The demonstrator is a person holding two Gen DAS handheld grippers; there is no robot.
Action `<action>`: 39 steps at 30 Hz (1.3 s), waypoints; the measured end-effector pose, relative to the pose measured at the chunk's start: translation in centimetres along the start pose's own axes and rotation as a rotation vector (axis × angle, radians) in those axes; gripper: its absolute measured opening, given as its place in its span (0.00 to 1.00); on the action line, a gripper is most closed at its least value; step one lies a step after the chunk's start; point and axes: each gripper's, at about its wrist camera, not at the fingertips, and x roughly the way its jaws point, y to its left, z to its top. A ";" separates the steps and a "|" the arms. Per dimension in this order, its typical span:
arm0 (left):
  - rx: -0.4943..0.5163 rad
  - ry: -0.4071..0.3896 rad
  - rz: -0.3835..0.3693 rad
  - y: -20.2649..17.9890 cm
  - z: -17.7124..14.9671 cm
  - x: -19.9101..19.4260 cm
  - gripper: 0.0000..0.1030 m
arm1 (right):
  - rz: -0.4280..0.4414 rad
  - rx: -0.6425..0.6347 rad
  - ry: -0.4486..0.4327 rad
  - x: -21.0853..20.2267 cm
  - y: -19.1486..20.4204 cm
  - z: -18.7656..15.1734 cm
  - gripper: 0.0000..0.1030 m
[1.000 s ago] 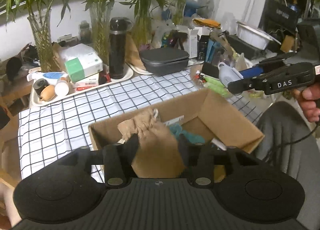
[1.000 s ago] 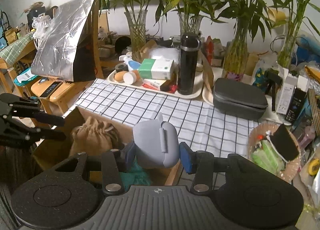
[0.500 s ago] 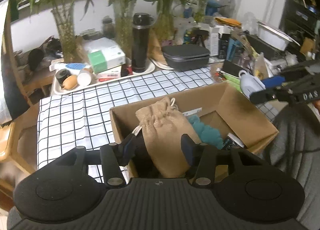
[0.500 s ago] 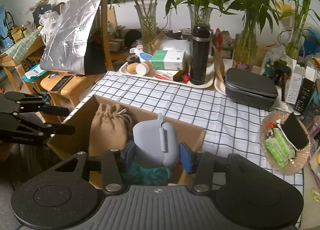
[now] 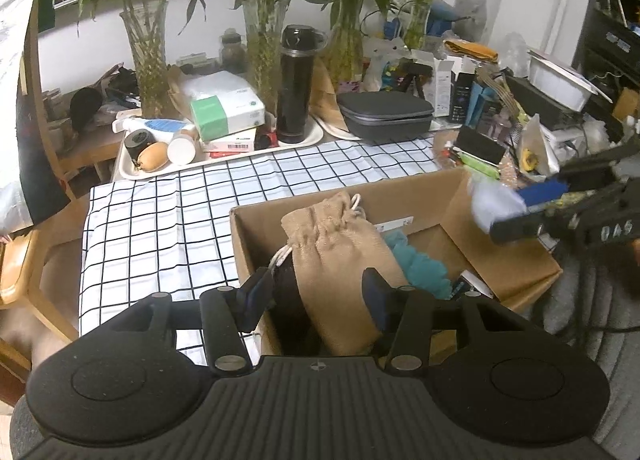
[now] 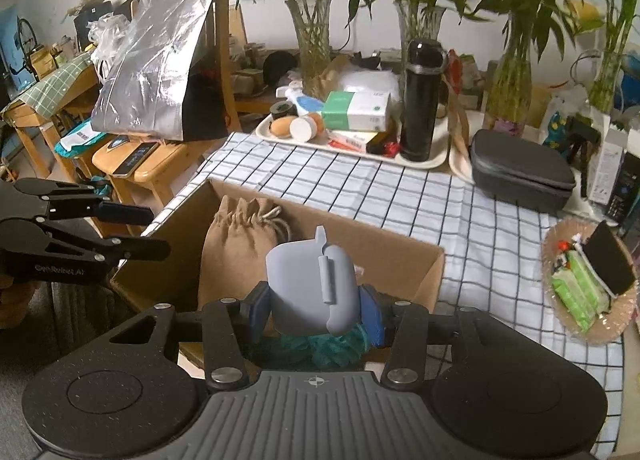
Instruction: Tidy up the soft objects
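An open cardboard box stands on the checked tablecloth. In it lie a tan drawstring pouch and a teal fluffy thing. My left gripper is open just above the box's near edge, its fingers apart on either side of the pouch without holding it. It also shows in the right wrist view. My right gripper is shut on a soft grey-blue case held over the box. It also shows in the left wrist view.
A tray at the back holds a black flask, a green-white box and small jars. A dark zip case lies beside it. Glass vases with bamboo line the back. A woven dish with green packets sits at the right.
My left gripper has opened, let go of the tan pouch into the box and drawn back. My right gripper has moved over the box with the grey-blue case.
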 end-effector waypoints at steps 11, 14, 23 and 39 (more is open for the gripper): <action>-0.011 0.001 0.020 0.1 -0.3 -0.2 0.48 | -0.046 -0.045 0.043 2.0 0.8 -1.5 1.00; -0.019 0.001 0.027 0.2 -0.4 -0.2 0.48 | -0.061 -0.033 0.027 1.7 0.6 -1.7 1.00; 0.060 -0.061 0.109 -1.1 -0.4 -0.8 0.53 | -0.157 -0.003 -0.082 0.1 0.3 -2.1 1.00; 0.031 -0.145 0.203 -1.6 -0.7 -2.1 1.00 | -0.390 0.016 -0.175 -1.5 1.2 -2.8 1.00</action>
